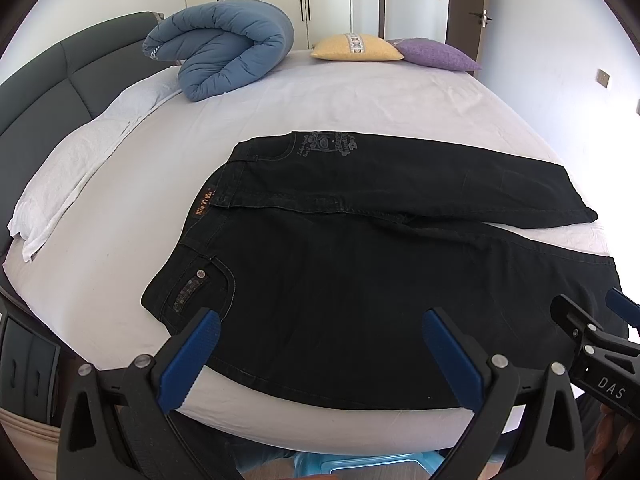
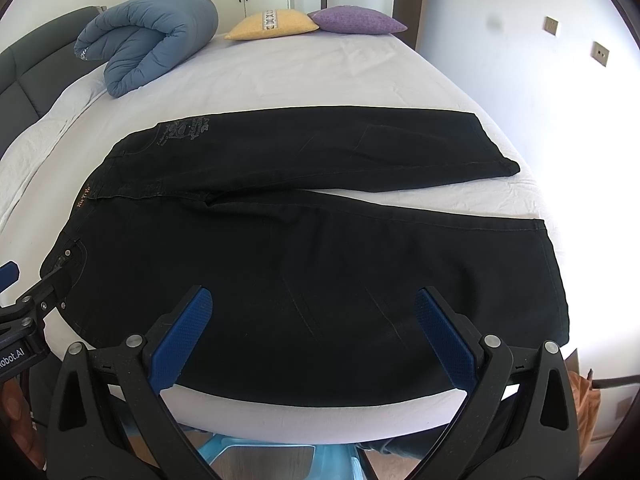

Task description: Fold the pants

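Black pants [image 1: 340, 264] [image 2: 312, 248] lie flat on the white bed sheet [image 1: 320, 92] [image 2: 304, 76], waistband to the left, both legs spread apart to the right. My left gripper [image 1: 322, 322] hovers open over the near leg by the waist and front pocket, nothing between its blue pads. My right gripper [image 2: 314, 300] stands open over the near leg's middle, close to the bed's front edge, holding nothing. Each gripper shows at the edge of the other's view: the right gripper [image 1: 592, 320], the left gripper [image 2: 24, 292].
A rolled blue duvet [image 1: 220, 48] [image 2: 148, 36] lies at the far left by the dark headboard [image 1: 48, 80]. A yellow cushion [image 1: 356, 48] and a purple cushion [image 1: 436, 54] rest at the far edge. A white pillow [image 1: 76, 168] is at left. Wardrobes and a door stand behind.
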`<state>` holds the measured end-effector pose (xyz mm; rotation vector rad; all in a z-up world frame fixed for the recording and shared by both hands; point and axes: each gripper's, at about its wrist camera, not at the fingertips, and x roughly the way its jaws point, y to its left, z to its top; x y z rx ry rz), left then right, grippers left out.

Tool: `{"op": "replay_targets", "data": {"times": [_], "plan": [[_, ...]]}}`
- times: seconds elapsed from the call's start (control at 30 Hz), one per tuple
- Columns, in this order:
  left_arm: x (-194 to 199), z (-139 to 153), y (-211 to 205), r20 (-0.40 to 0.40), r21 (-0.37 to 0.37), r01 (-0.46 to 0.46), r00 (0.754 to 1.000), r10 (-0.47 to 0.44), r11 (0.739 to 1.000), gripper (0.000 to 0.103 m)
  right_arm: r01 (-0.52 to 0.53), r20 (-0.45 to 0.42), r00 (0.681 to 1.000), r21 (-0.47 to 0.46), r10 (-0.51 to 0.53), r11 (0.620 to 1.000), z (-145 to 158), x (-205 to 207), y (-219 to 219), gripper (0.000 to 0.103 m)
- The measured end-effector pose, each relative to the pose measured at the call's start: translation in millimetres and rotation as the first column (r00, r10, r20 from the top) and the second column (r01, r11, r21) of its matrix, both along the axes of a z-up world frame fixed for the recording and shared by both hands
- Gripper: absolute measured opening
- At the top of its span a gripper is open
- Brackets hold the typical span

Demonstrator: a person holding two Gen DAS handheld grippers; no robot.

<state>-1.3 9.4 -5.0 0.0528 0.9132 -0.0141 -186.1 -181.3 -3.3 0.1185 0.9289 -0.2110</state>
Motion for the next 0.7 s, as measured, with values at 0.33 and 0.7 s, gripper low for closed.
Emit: {"op": "replay_targets", "data": {"times": [0.33,0.7], "plan": [[-0.7,-1.2,-1.4,-0.001,0.002,-0.001,1.0,0.001,1.0,0.103,-0.001,-0.002,1.0,0.006,0.001,1.0,-1.6,-2.2,-0.3,0.103],[-0.7,-2.0,-1.0,-0.004,0.001,-0.002,1.0,0.002,1.0,0.103,0.001,-0.005,1.0,0.008,-0.001,1.0,-2.0,-2.0,0.8,0.103]]}}
